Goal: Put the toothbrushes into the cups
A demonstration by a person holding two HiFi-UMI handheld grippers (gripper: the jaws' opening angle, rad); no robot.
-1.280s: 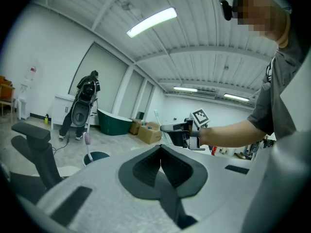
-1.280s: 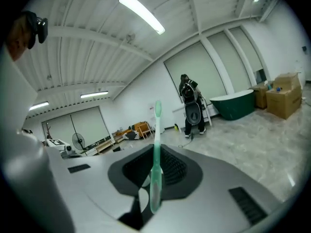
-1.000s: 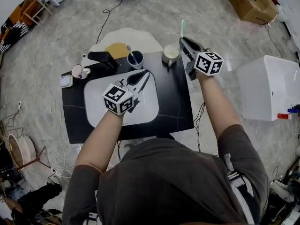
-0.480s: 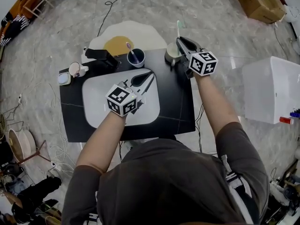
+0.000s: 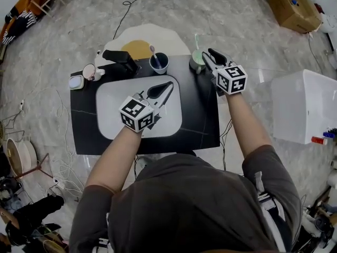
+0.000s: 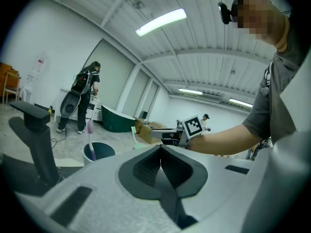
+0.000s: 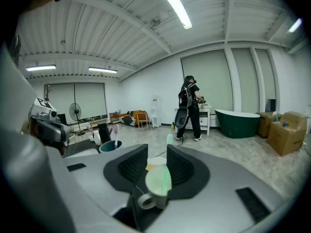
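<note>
Handling: the green brush (image 5: 196, 40) looks light, stiff and slick; best gripped mid-handle, clear of the bristles.
Brush: upright in the green cup (image 5: 197, 62), just ahead of the right gripper (image 7: 157, 155), showing between its jaws.
Right gripper: jaws have just been opening, about half apart, clamping nothing.
Left gripper (image 6: 160, 152): jaws together, empty.
Purple brush (image 5: 154, 54): in the blue cup (image 5: 158, 63), ahead of the left gripper.

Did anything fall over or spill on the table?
No, nothing stands out. The blue cup and the pale cup both stand upright near the far edge of the table. A purple toothbrush sits in the blue one and a green toothbrush in the pale one. No spill shows.
</note>
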